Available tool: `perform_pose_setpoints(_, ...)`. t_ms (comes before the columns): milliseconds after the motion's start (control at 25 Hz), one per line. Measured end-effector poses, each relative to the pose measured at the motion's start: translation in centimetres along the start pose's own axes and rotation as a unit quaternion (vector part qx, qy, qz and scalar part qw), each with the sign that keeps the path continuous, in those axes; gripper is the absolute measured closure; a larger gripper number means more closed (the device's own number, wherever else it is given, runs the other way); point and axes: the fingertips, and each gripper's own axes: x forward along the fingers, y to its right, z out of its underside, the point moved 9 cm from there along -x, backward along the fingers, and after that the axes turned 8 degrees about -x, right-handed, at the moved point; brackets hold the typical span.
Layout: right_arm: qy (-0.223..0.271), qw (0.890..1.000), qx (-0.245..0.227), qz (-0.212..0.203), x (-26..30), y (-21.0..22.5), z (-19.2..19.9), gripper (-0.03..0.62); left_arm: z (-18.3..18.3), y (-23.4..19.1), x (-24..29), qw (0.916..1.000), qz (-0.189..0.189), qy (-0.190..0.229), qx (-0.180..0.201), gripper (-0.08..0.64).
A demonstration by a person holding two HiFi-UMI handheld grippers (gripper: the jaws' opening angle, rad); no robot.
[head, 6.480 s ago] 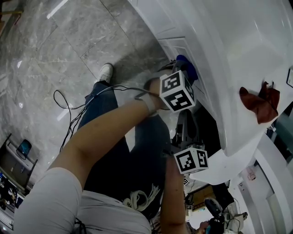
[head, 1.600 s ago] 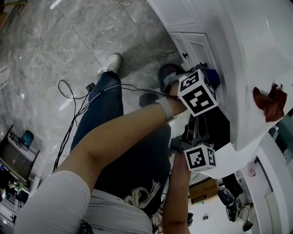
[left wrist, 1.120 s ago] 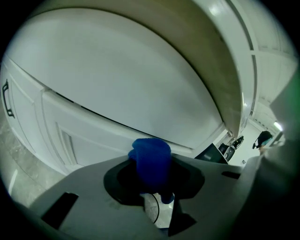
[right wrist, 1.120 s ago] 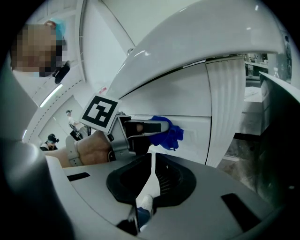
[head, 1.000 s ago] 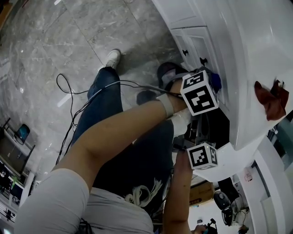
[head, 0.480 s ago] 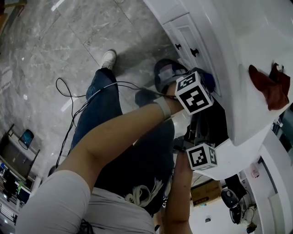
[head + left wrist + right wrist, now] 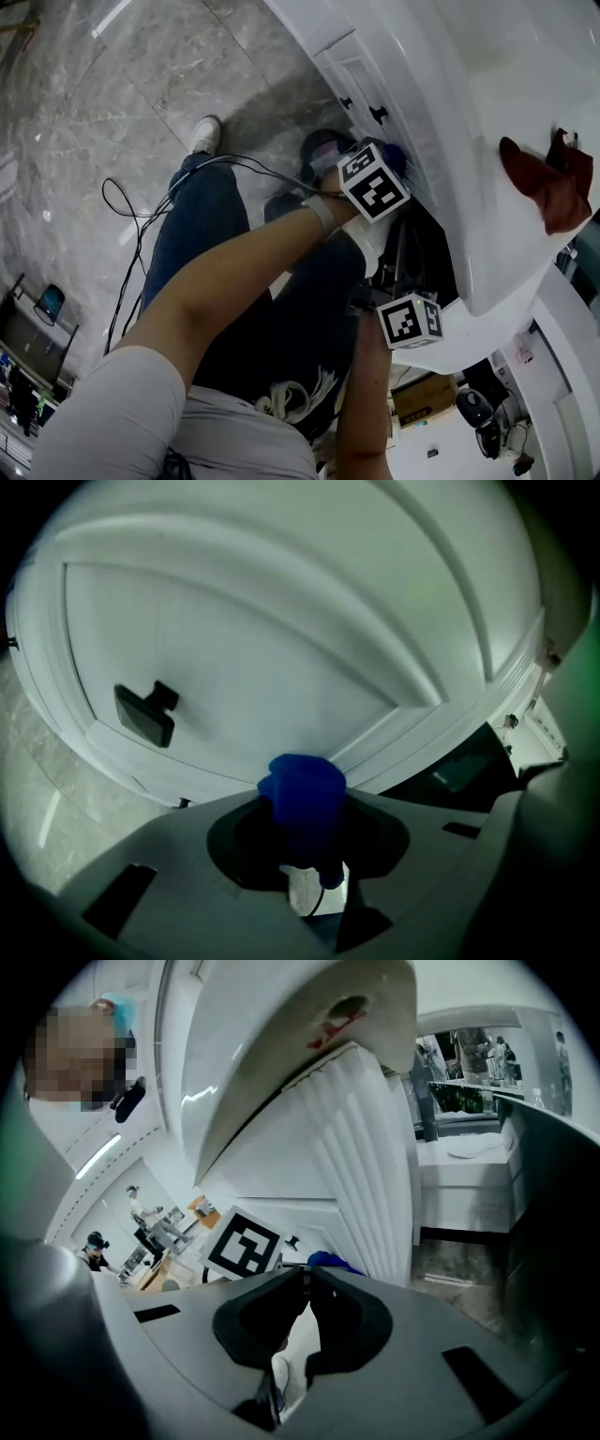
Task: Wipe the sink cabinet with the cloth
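A blue cloth (image 7: 302, 794) is bunched between the jaws of my left gripper (image 7: 302, 808), which is shut on it. The cloth presses against the lower frame of a white sink cabinet door (image 7: 262, 658) with a black knob (image 7: 145, 714). In the head view the left gripper's marker cube (image 7: 375, 186) sits against the cabinet front (image 7: 441, 103), the blue cloth (image 7: 395, 155) just beyond it, below two black knobs (image 7: 378, 114). My right gripper (image 7: 305, 1277) is shut and empty, lower and nearer me, its cube (image 7: 410, 321) under the cabinet's edge.
A dark red cloth (image 7: 539, 183) lies on the white top. A dark open space (image 7: 433, 255) gapes between the two grippers. Grey marble floor (image 7: 103, 112), a black cable (image 7: 141, 211) and my white shoe (image 7: 204, 134) are at left.
The left gripper with the blue cloth has slid up and left in the head view, a little nearer the black knobs. The right gripper has hardly moved.
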Motion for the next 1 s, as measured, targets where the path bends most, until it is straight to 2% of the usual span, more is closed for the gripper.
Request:
perform_pose_setpoints(280,0.010,1.000,0.006,0.002,1.5,0.0,0.7,0.555,1.4,-2.8,3.3,0.9995,-0.024,-0.014,-0.014,0.446)
perform_pose_setpoints(640,0.012,1.000,0.009,0.009,1.8,-1.0,0.9,0.555,1.1,-5.0,2.7,0.9985,-0.042,-0.010,-0.032,0.446)
perform_pose_setpoints(800,0.016,1.000,0.016,0.012,1.0,-2.2,0.5,0.555,-0.3,-4.3,0.7,0.9988,-0.016,0.008,-0.045,0.448)
perform_pose_setpoints(1000,0.018,0.999,0.035,0.024,0.0,-3.1,0.7,0.555,-1.7,-2.3,-1.3,0.9994,0.023,0.016,-0.020,0.449)
